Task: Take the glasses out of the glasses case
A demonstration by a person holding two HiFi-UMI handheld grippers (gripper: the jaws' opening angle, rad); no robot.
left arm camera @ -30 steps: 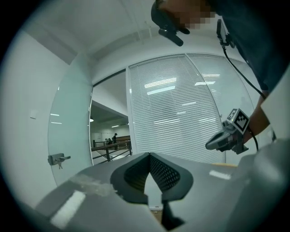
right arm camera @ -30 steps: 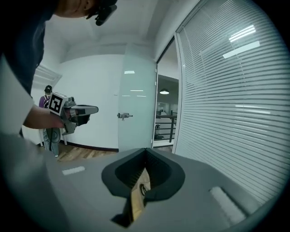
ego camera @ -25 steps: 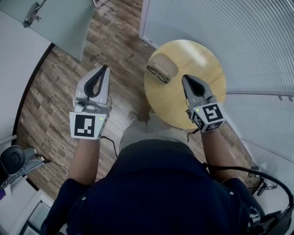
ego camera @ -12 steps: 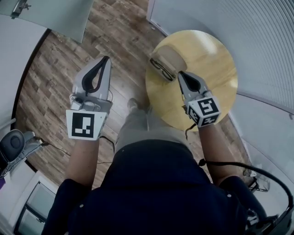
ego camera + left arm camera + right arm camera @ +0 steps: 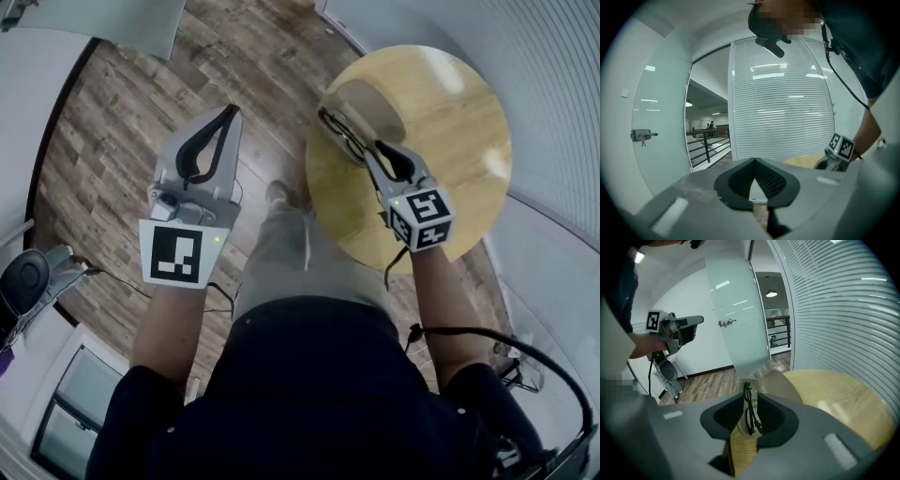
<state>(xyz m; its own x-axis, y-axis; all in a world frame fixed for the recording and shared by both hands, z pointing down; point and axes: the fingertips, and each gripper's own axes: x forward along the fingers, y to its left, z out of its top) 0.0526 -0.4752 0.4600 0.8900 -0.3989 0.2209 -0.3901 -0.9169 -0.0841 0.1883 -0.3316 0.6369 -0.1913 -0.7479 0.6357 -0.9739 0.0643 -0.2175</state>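
Observation:
An open beige glasses case [image 5: 372, 101] lies at the left edge of a round wooden table [image 5: 450, 122]. Black-framed folded glasses [image 5: 337, 137] rest in its near half. My right gripper [image 5: 371, 148] reaches their near end. In the right gripper view the glasses [image 5: 749, 408] run lengthwise through a narrow gap between the jaws of that gripper [image 5: 750, 394], with the case lid [image 5: 776, 380] behind. The jaws stand slightly apart, so it is open. My left gripper [image 5: 225, 112] hovers over the floor left of the table, and its jaws meet at the tip [image 5: 753, 160], holding nothing.
The table stands close to a wall of white blinds [image 5: 562, 75]. Wood plank floor [image 5: 112, 159] spreads to the left, bounded by a frosted glass panel [image 5: 94, 19]. A black object [image 5: 23, 277] with cables sits at the lower left. The person's shoe [image 5: 277, 193] is beside the table.
My right gripper has moved forward over the table until its tips reach the glasses in the case. The left gripper has kept its place over the floor, still shut.

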